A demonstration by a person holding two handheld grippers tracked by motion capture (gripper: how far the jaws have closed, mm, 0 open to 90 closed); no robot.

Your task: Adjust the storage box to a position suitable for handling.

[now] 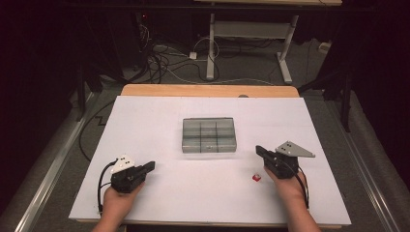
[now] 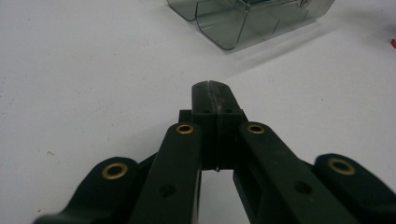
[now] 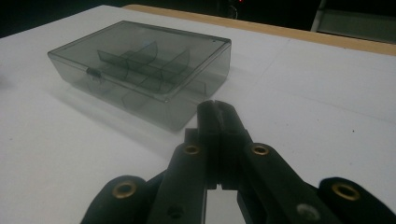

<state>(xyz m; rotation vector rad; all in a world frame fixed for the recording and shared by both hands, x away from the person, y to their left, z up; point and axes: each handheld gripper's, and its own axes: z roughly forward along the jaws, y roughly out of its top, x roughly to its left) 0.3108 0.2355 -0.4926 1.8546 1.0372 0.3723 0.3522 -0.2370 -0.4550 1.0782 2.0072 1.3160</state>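
Right hand-held gripper [image 3: 218, 108] jaws together, empty; lidded compartment box [image 3: 140, 70] just ahead-left, apart.

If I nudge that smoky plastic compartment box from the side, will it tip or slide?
The box sits low, wide and flat, so it will probably slide, not tip. It looks empty and thin-walled, so likely light. Its smooth walls may slip between closed jaws.

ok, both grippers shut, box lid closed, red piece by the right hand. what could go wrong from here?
1. The box is light-looking and sits loose on the white sheet; prying the latch with one gripper may just slide it.
2. The red piece lies close to the right gripper, beside the hand; a sweep could knock it away.
3. The left gripper is shut and apart from the box, not bracing it.
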